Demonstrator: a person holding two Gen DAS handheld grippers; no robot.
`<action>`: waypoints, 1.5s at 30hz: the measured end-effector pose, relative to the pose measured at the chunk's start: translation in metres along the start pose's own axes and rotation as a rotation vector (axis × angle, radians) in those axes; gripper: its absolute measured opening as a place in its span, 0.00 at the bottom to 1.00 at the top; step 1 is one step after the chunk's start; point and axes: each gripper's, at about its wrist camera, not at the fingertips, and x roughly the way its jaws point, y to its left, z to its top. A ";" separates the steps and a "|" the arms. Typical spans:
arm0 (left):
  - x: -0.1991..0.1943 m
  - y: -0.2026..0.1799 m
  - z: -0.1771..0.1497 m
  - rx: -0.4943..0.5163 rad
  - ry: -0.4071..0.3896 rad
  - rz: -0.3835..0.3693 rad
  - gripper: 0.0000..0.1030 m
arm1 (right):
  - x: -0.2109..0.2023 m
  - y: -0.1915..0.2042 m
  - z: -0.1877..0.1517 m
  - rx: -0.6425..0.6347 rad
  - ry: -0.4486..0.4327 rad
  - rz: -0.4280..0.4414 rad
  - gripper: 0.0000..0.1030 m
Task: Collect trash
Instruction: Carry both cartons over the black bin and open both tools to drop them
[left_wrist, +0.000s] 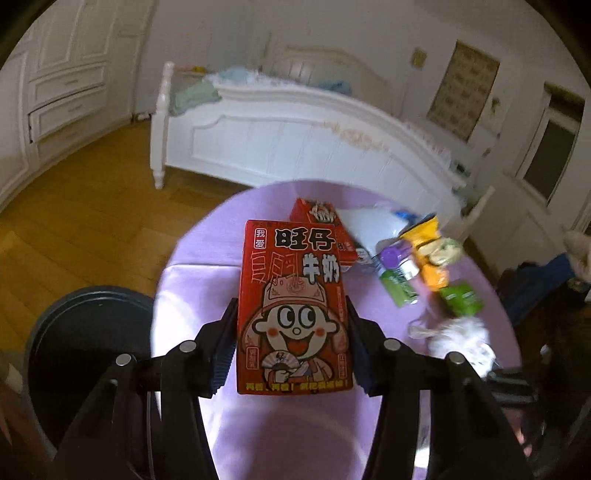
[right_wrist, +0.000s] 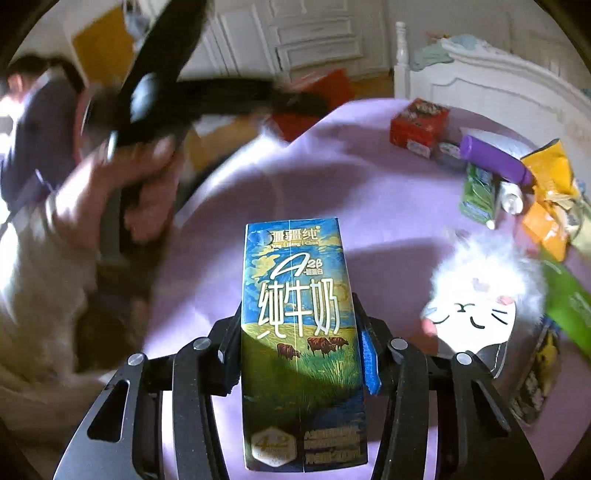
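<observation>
My left gripper (left_wrist: 291, 314) is shut on a red milk carton (left_wrist: 293, 306) with a cartoon face, held above the lilac round table (left_wrist: 207, 251). My right gripper (right_wrist: 297, 314) is shut on a blue and green milk carton (right_wrist: 301, 332) over the same table (right_wrist: 332, 184). In the right wrist view the left gripper (right_wrist: 295, 99) shows blurred at upper left, in the person's hand, with its red carton (right_wrist: 321, 96). More trash lies on the table: a second red carton (left_wrist: 321, 229), green cartons (left_wrist: 400, 288), an orange snack bag (left_wrist: 428, 251).
A dark round bin (left_wrist: 85, 350) stands on the floor left of the table. A fluffy white cat-face item (right_wrist: 480, 299), a purple bottle (right_wrist: 495, 158) and a red box (right_wrist: 419, 123) lie on the table. A white bed (left_wrist: 295, 136) stands behind.
</observation>
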 end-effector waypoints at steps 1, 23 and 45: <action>-0.010 0.005 -0.004 -0.018 -0.021 -0.006 0.51 | -0.005 -0.003 0.006 0.026 -0.022 0.048 0.48; -0.053 0.175 -0.100 -0.403 -0.044 0.088 0.51 | 0.174 0.044 0.195 0.204 0.144 0.181 0.48; 0.007 0.211 -0.108 -0.278 0.078 0.249 0.51 | 0.302 0.092 0.178 0.099 0.375 -0.205 0.49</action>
